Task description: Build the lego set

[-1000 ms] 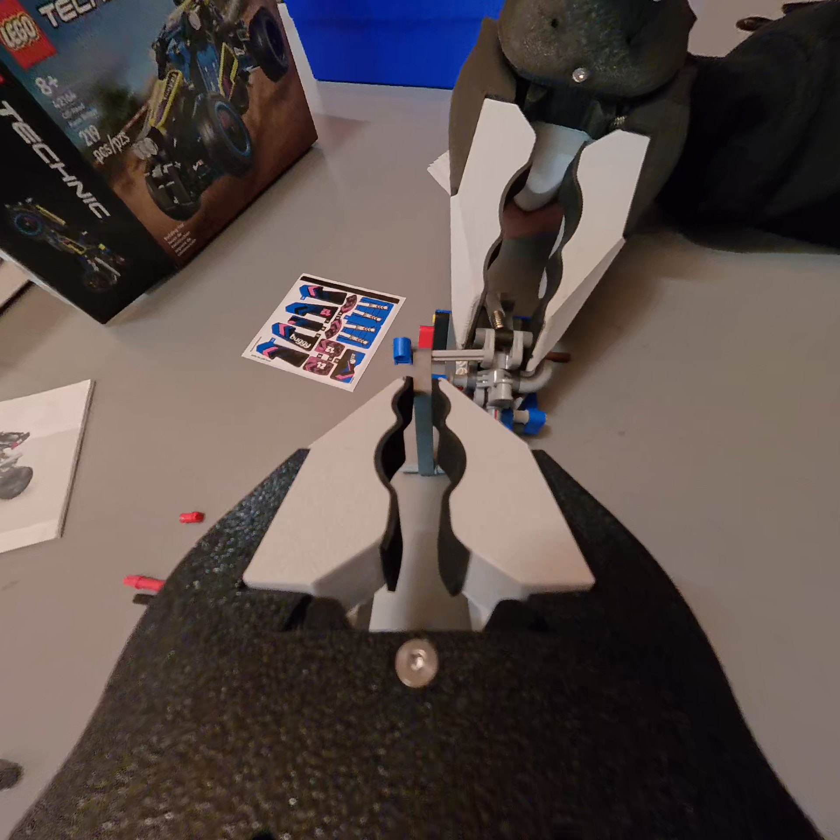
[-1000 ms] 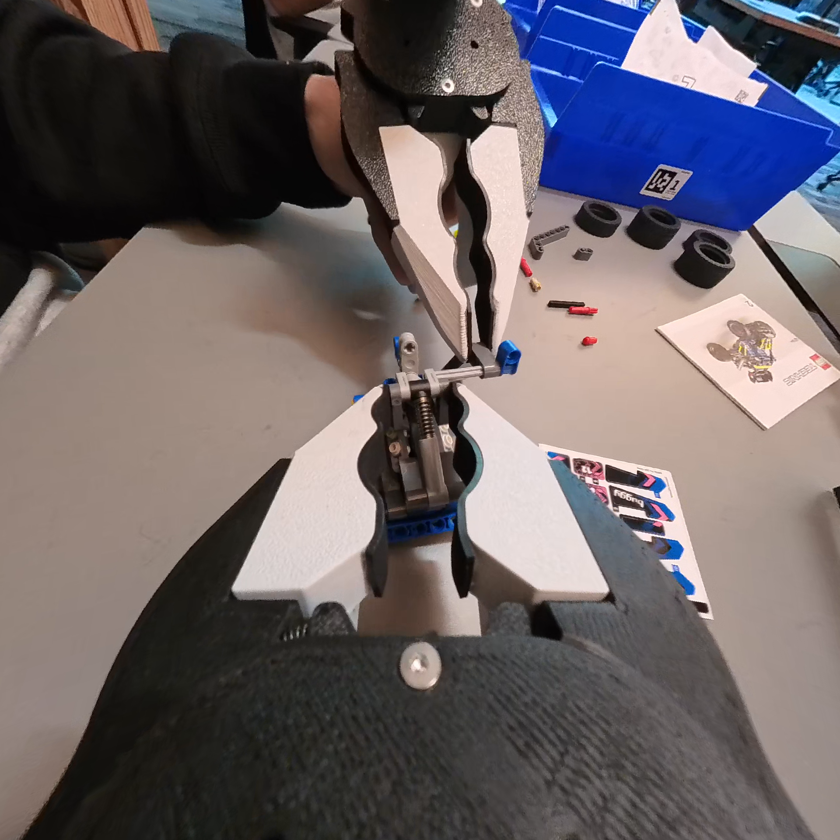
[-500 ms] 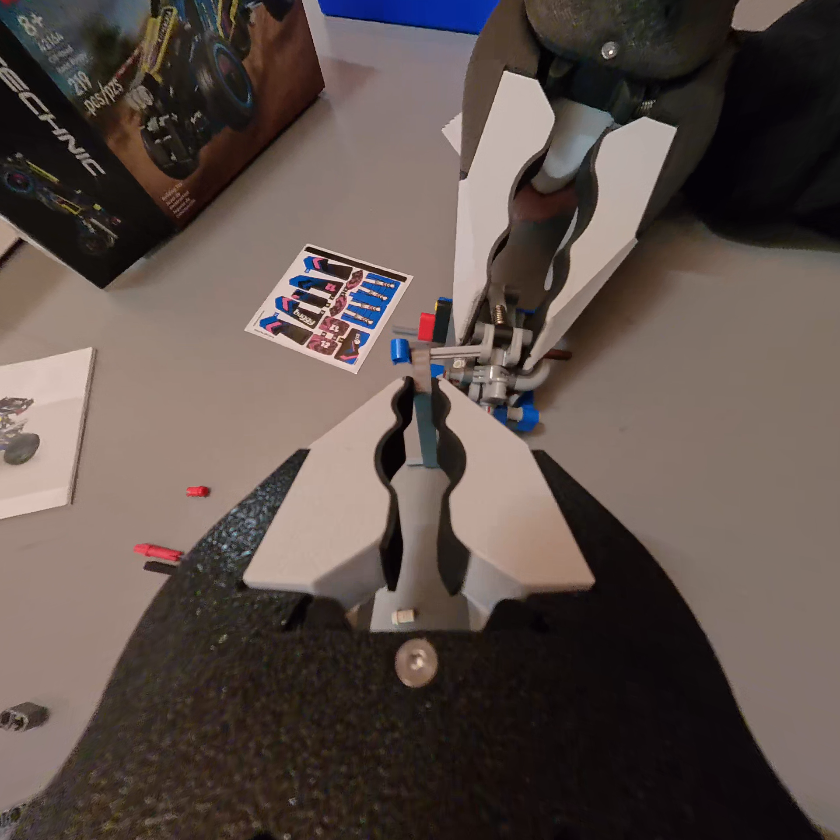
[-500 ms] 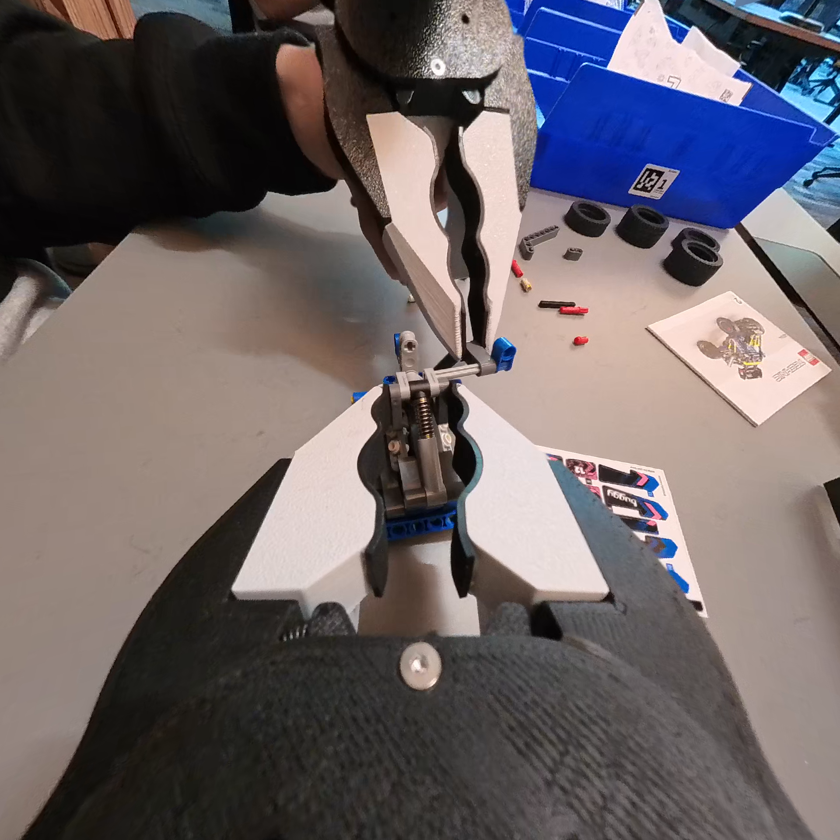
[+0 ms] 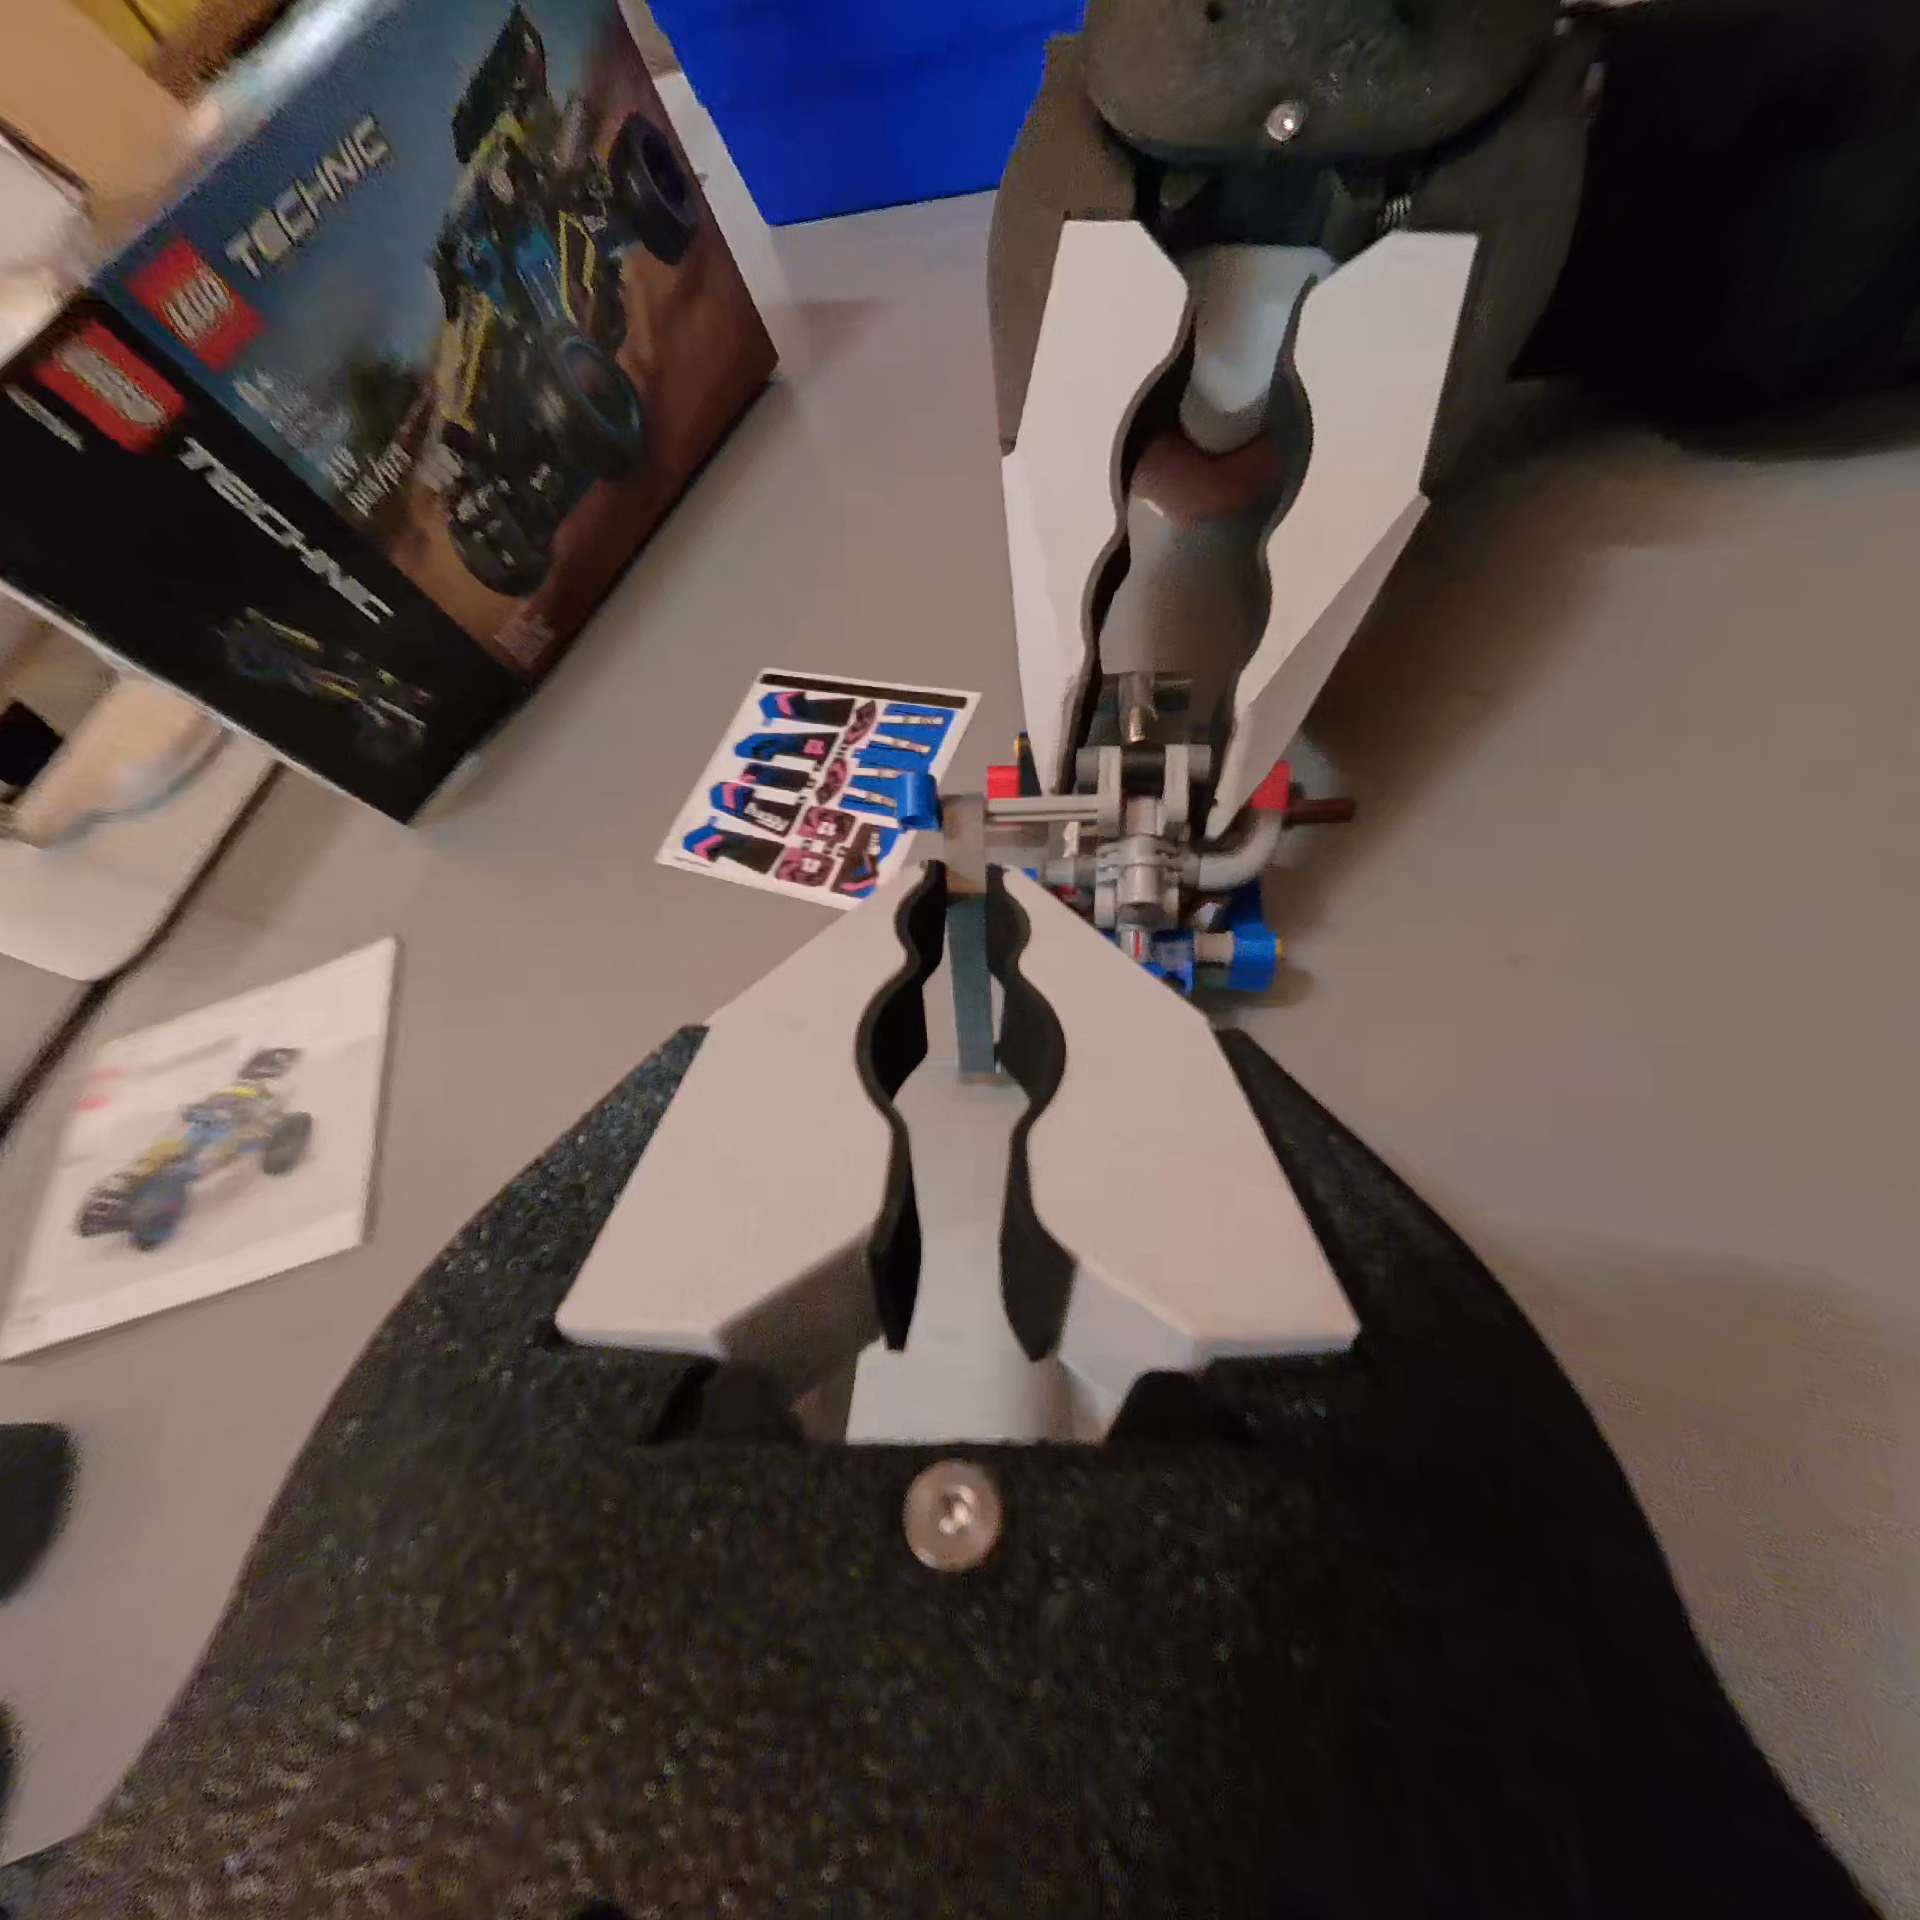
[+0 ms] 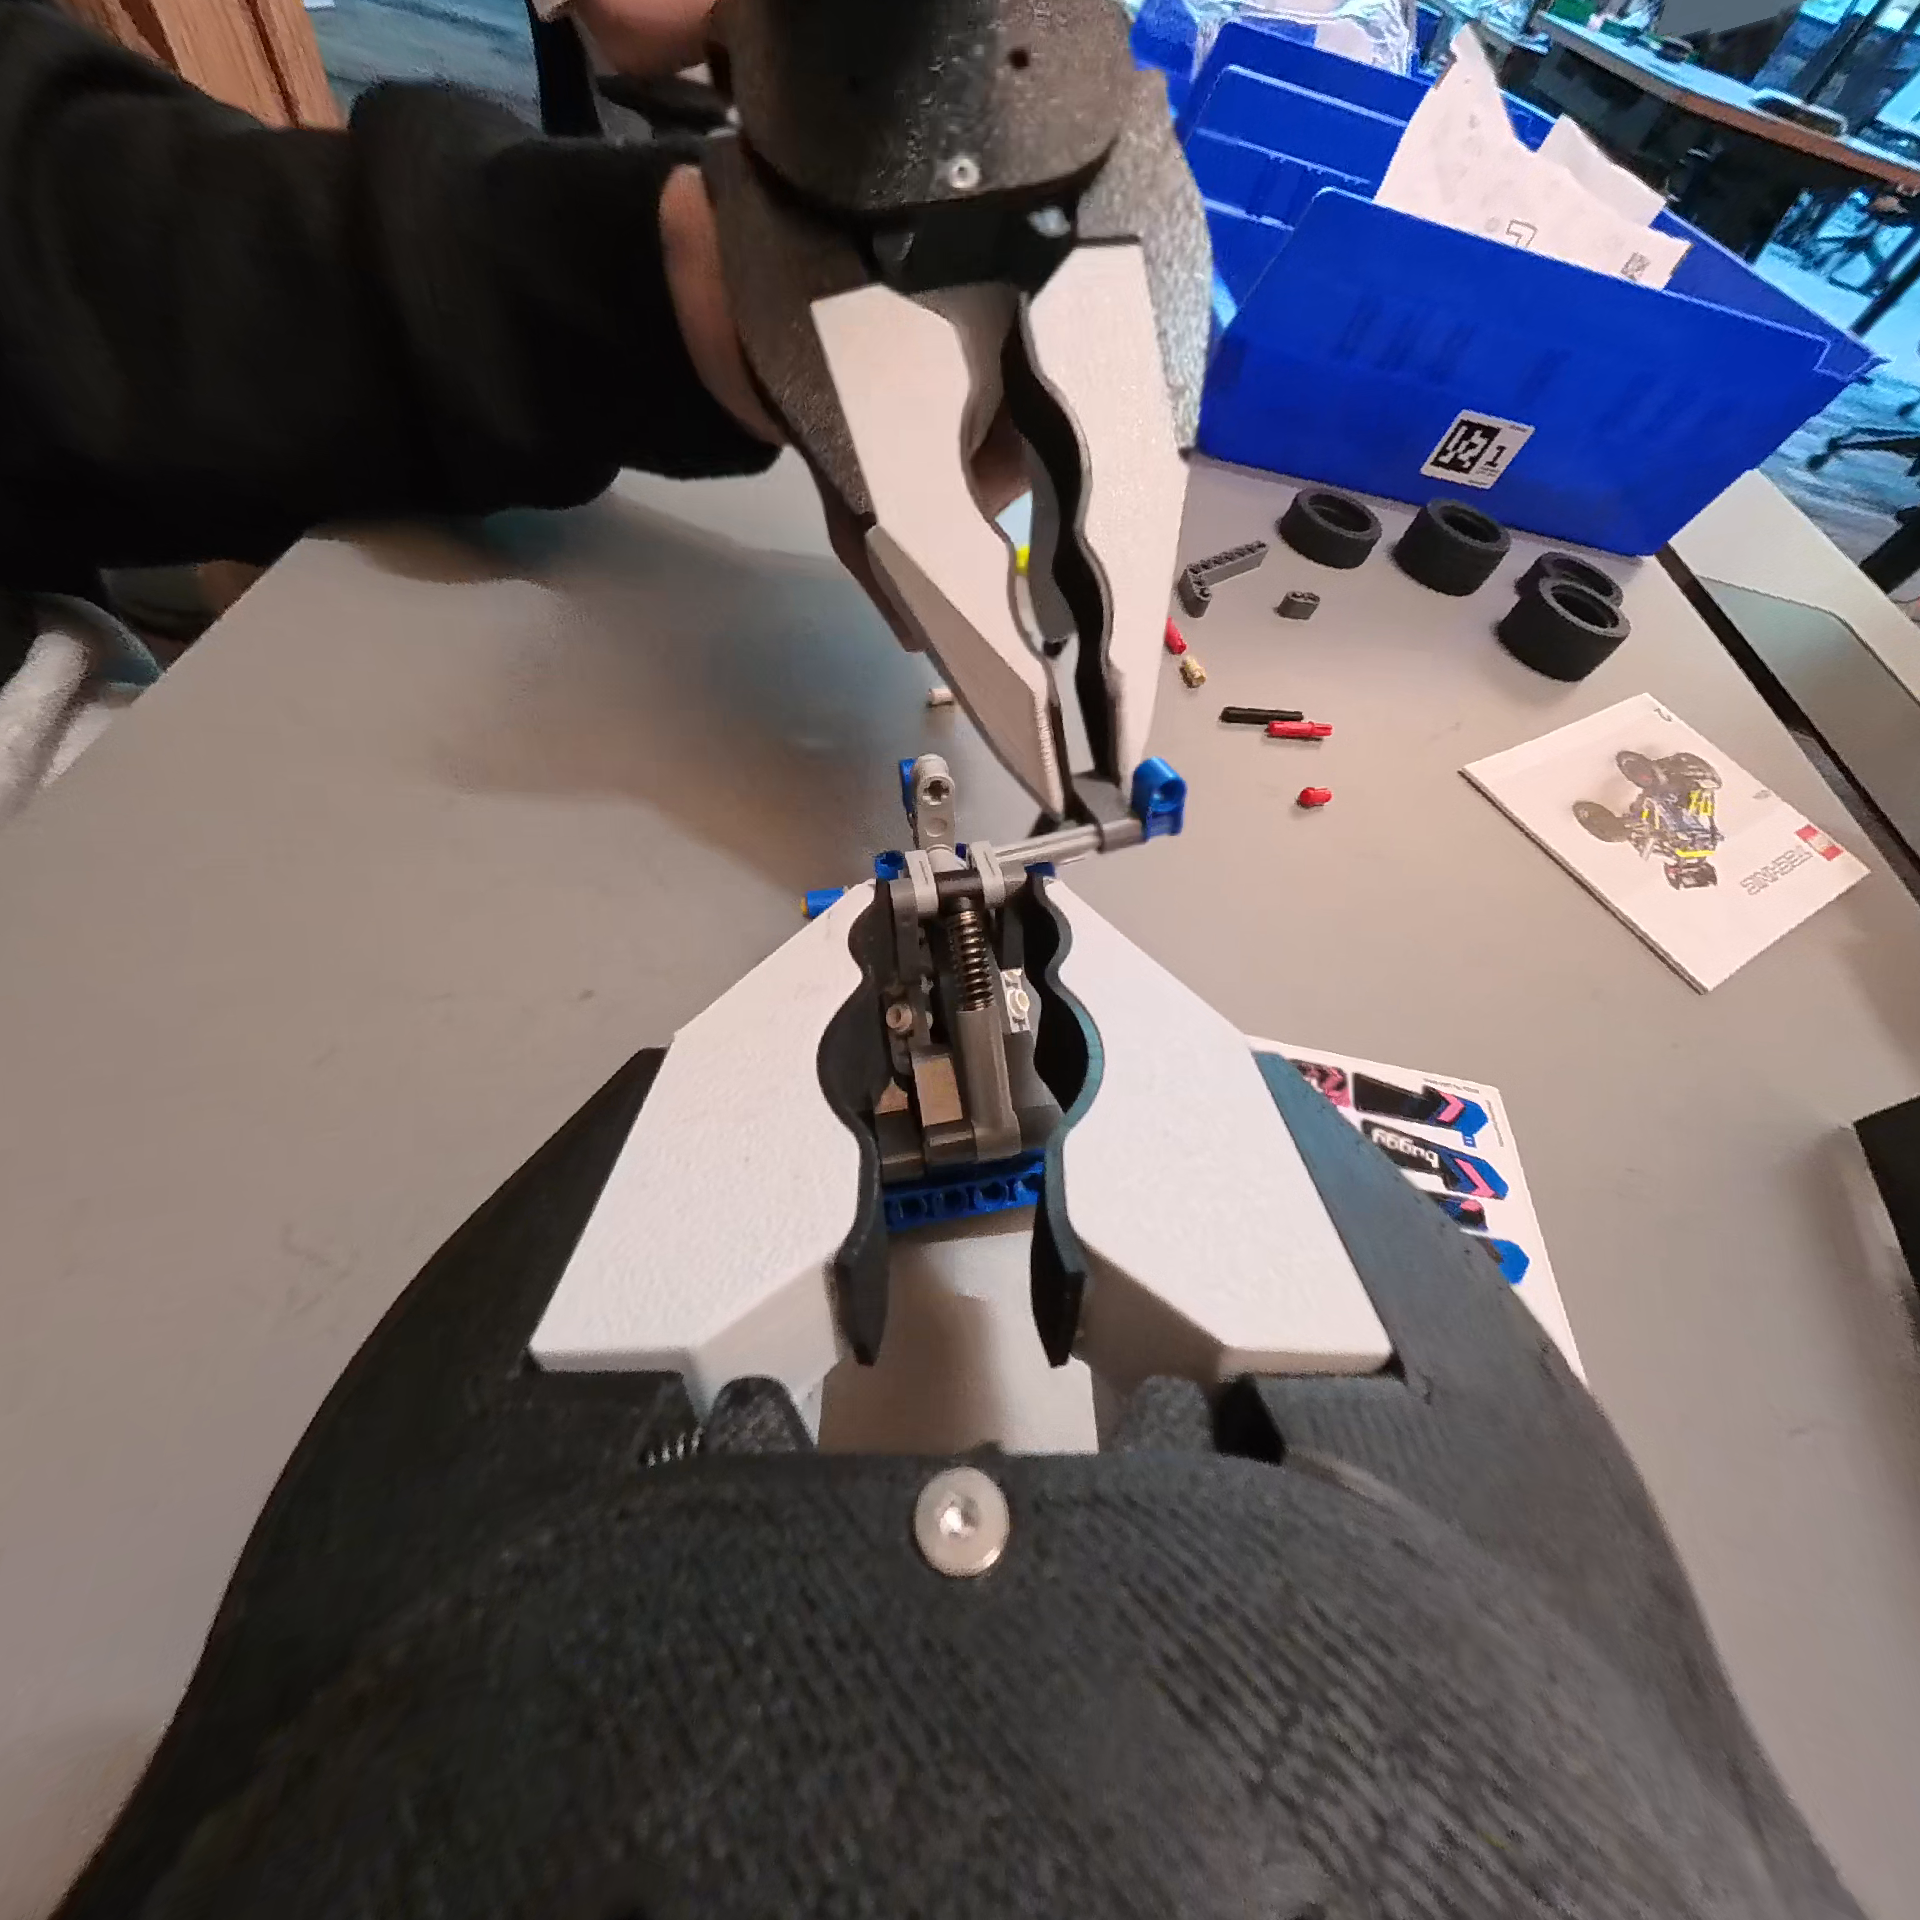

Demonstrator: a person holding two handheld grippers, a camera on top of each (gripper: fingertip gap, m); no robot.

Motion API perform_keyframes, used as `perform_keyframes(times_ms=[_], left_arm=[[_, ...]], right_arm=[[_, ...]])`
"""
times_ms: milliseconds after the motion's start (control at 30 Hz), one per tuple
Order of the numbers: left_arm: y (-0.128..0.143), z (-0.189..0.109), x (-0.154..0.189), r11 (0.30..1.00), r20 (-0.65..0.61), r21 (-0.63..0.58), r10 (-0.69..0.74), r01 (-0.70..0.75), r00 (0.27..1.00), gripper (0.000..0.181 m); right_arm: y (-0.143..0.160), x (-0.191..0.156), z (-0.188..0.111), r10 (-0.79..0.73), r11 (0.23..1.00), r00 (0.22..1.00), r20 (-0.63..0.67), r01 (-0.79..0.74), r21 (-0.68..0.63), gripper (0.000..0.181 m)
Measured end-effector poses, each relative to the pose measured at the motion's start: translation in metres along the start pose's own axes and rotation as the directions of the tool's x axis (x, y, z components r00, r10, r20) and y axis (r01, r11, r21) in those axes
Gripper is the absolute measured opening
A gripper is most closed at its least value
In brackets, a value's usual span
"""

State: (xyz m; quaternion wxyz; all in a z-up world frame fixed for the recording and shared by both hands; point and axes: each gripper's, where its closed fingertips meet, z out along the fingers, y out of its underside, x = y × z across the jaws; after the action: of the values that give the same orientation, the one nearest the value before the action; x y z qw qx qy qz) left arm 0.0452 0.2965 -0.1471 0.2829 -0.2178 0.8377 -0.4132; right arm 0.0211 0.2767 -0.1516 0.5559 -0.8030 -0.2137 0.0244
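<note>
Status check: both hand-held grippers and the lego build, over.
Right hand-held gripper shut on lego chassis. Left hand-held gripper shut on grey connector at the axle's end. Nothing in the way; tyres sit aside.

Flat grey table (image 6: 416,831) carried everything. Lying directly on it: a glossy printed cardboard set box (image 5: 416,416) at one edge, a white sticker sheet with blue, pink and black decals (image 5: 821,784) near the middle, and a white instruction booklet (image 6: 1662,831) lying flat. A big blue plastic bin (image 6: 1507,353) stood along the far side, with four black rubber tyres (image 6: 1449,545) just before it. Near these lay a dark grey angled beam (image 6: 1221,577), small red pins (image 6: 1299,729) and a black pin (image 6: 1259,715), scattered loose.
</note>
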Motion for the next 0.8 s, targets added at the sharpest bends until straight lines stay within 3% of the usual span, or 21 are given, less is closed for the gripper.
perform_keyframes(times_ms=[67, 367, 467, 600, 700, 800], left_arm=[[0.000, 0.002, -0.002, 0.999, 0.033, -0.015, 0.031, -0.030, 0.999, 0.005], [0.010, -0.004, 0.002, 0.973, 0.016, -0.219, -0.072, 0.074, 0.997, 0.005], [0.005, -0.011, -0.002, 0.969, 0.040, -0.243, -0.034, 0.043, 0.999, 0.005], [-0.005, -0.017, -0.008, 0.959, 0.090, -0.264, 0.134, -0.106, 0.987, 0.005], [-0.011, -0.017, -0.012, 0.958, 0.129, -0.216, 0.217, -0.186, 0.968, 0.004], [-0.023, -0.021, -0.017, 0.971, 0.170, -0.085, 0.235, -0.224, 0.957, 0.005]], right_arm=[[0.002, 0.003, -0.001, 0.009, 1.000, 1.000, -0.013, -0.009, -0.010, 0.023], [0.002, 0.000, 0.005, -0.082, 0.996, 0.996, -0.040, 0.080, -0.045, 0.024], [-0.004, 0.000, 0.007, -0.155, 0.987, 0.985, -0.078, 0.151, -0.059, 0.023], [-0.012, 0.005, 0.006, -0.230, 0.972, 0.963, -0.141, 0.219, -0.087, 0.023], [-0.013, 0.008, 0.006, -0.273, 0.960, 0.945, -0.182, 0.255, -0.119, 0.023], [-0.023, 0.012, -0.001, -0.251, 0.968, 0.943, -0.219, 0.242, -0.069, 0.023]])
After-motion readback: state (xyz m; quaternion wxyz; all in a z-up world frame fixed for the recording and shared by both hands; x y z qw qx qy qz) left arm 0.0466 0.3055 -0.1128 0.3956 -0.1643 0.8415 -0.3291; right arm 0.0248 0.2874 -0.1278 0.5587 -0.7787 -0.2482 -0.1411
